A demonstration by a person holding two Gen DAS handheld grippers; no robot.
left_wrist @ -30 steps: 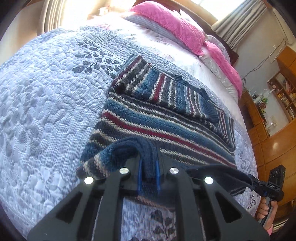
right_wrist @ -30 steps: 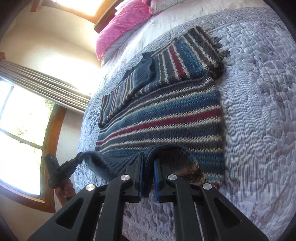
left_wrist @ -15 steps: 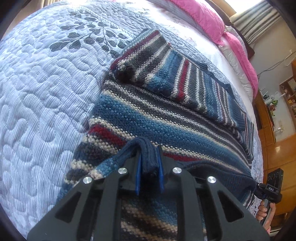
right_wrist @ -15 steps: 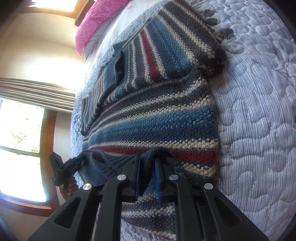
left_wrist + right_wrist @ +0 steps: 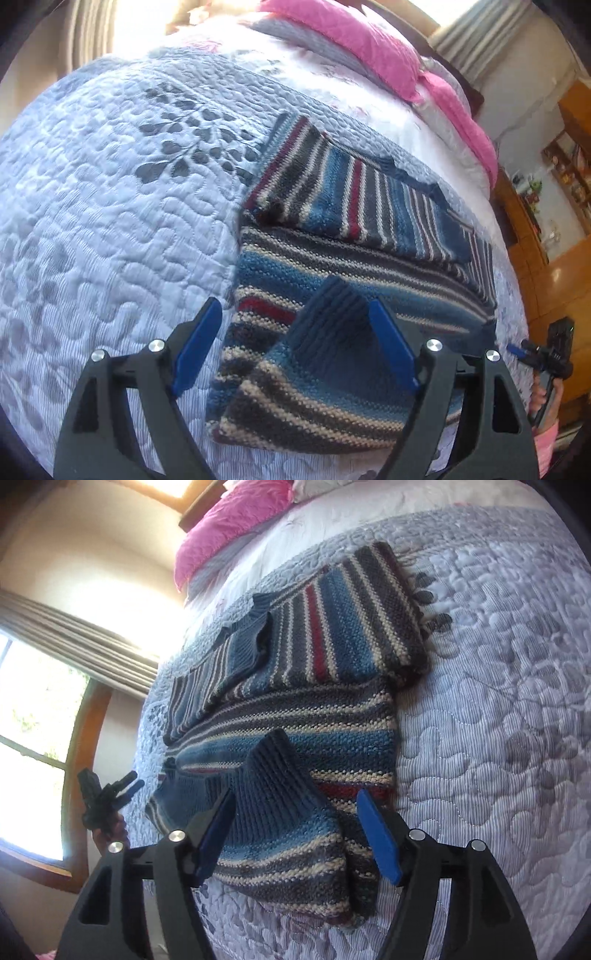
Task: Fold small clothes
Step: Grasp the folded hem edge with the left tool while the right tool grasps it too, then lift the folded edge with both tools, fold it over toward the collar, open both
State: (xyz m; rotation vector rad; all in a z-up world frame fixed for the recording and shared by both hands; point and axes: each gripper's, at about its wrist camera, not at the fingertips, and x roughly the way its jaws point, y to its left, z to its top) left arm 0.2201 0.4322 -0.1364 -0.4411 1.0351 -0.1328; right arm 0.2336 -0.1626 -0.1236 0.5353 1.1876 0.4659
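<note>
The stripy sweater (image 5: pixel 343 254) lies flat on the quilt (image 5: pixel 110 229) near the foot edge of the bed, its bottom hem flipped up in a little hump. The left gripper (image 5: pixel 295 347) and the right gripper (image 5: pixel 295 830) both have jaws spread wide, holding nothing

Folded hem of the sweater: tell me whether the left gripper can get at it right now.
Probably yes. The left gripper is open, its jaws standing either side of the raised hem of the sweater, with nothing between them and the knit.
</note>
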